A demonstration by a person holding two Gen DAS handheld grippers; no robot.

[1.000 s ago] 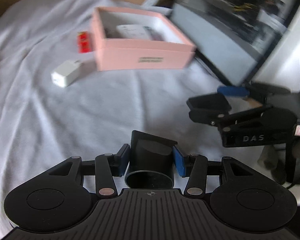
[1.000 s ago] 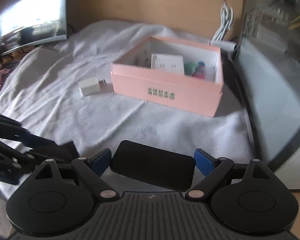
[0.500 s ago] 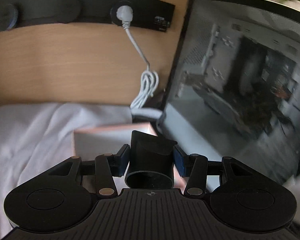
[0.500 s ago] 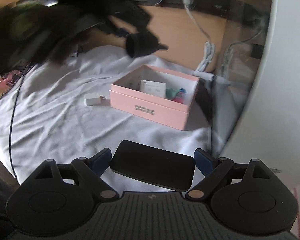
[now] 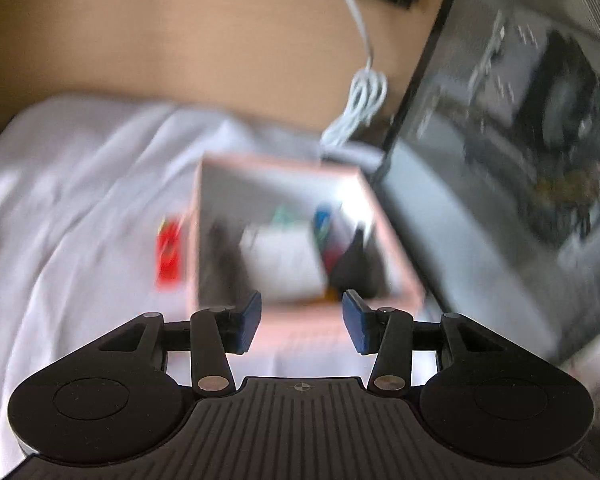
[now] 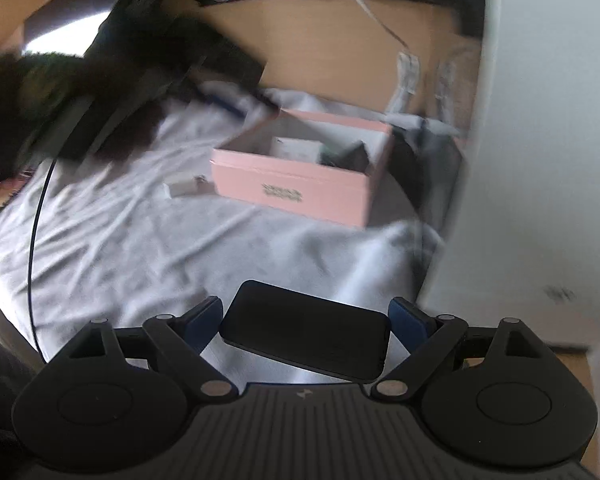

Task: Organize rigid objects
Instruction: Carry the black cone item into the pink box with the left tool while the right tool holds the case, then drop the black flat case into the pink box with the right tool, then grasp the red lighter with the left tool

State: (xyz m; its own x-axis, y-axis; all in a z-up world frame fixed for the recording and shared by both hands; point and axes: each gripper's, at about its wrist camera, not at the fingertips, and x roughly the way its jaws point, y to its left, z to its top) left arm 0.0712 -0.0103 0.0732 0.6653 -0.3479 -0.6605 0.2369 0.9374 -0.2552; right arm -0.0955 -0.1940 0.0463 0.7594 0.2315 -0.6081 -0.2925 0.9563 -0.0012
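The left tongs (image 5: 302, 320) gape wide with nothing between the blue pads, hanging just above the near wall of the pink box (image 5: 300, 312). The right tongs (image 6: 306, 334) are clamped on a flat black slab (image 6: 306, 340), held over the white cloth (image 6: 140, 232) well short of the box (image 6: 296, 184). Only the left view looks down into the box: a white carton (image 5: 282, 262), a black piece (image 5: 354, 264) and blurred coloured bits. It alone shows a red item (image 5: 169, 256) just left of the box. The right view alone shows a small white adapter (image 6: 182, 189) near the box's front.

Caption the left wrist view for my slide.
Open left tool above the pink box on white cloth.
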